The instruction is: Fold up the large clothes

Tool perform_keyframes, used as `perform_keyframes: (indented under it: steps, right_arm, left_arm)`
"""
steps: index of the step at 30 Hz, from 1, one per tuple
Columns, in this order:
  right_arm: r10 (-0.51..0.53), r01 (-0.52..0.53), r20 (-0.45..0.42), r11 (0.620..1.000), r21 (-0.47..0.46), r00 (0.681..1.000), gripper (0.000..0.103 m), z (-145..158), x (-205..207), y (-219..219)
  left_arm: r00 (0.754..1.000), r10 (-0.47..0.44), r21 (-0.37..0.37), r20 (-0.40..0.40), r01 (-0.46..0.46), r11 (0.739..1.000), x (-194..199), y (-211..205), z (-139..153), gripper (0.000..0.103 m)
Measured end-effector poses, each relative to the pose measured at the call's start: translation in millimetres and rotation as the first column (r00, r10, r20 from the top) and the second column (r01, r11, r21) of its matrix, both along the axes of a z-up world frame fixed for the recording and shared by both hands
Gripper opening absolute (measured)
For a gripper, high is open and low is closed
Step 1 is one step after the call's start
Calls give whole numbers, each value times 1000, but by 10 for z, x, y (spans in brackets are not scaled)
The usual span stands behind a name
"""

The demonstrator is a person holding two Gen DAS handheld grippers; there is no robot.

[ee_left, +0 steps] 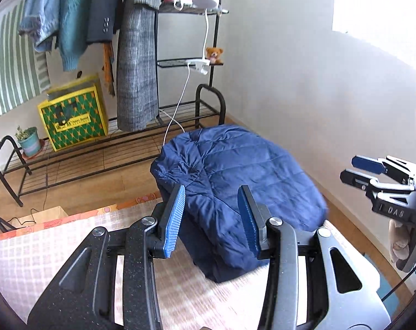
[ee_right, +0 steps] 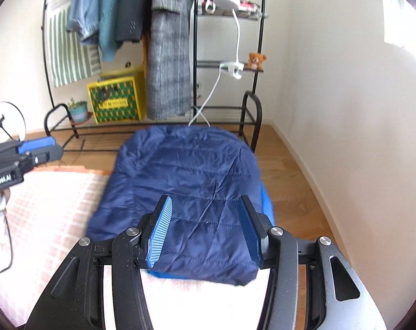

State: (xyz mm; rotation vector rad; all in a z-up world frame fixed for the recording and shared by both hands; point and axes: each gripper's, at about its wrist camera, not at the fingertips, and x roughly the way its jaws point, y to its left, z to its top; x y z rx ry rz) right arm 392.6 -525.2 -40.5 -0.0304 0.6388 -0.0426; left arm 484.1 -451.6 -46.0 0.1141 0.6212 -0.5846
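Observation:
A navy quilted jacket (ee_left: 235,165) lies folded into a compact bundle at the far right corner of a pink checked cover (ee_left: 43,247). My left gripper (ee_left: 213,189) hovers above the jacket's near left part, open, with nothing between its blue pads. Off to the right, my right gripper (ee_left: 346,168) also stands open in the air. In the right wrist view the jacket (ee_right: 186,170) fills the middle, with bright blue lining showing at its right and near edges. The right gripper (ee_right: 205,198) is open above it and empty. The left gripper (ee_right: 55,148) shows at the left edge.
Behind the jacket stands a black metal clothes rack (ee_left: 111,148) with hanging coats (ee_left: 136,63), a yellow-green bag (ee_left: 73,115) and a potted plant (ee_left: 29,140). A white lamp cable (ee_left: 177,110) drops toward the jacket. A white wall (ee_left: 304,82) closes the right side above the wooden floor (ee_right: 287,170).

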Motion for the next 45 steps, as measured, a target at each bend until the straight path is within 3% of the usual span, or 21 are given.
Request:
perform_keyframes:
  steps: [14,22,28,29,31,33,36,40,45]
  right_arm:
    - [-12,11,108,1000,5,994,51,779,-1307,365]
    - [-14,14,142,1000,-2,990,52,1051,-2000,619]
    - [-28,27,163,1000,12,986,59,1139,-2413,828]
    - [-31,29,167,999,15,985,59,1142,-2483,876]
    - [-38,35,176,999,19,984,65,1125,-2607,941]
    - [-44,41,185,999,22,982,68,1096,-2680,1031]
    - [-50,49,188,999,5,981,70,1023,-2805,1182]
    - [-66,70,194,998,-11,979,79,891,-2877,1356]
    - [-82,85,190,996,-8,978,79,688,-2927,1536]
  left_arm:
    - [993,-45,-34,108,49,998,-1407,478,745,43]
    - [984,-84,-52,158,94,994,-2186,750,1048,43]
    - [979,-102,-53,175,113,992,-2692,1001,1174,43]
    - [978,-106,-56,178,117,992,-2771,1055,1185,45]
    - [977,-104,-67,184,118,991,-2882,1149,1191,67]
    - [975,-98,-76,200,115,990,-3023,1285,1170,74]
    - [976,-99,-74,197,115,991,-3139,1435,1104,78]
    - [981,-88,-85,170,104,991,-3199,1665,947,82]
    - [985,-51,-72,168,64,995,-3219,1928,692,90]
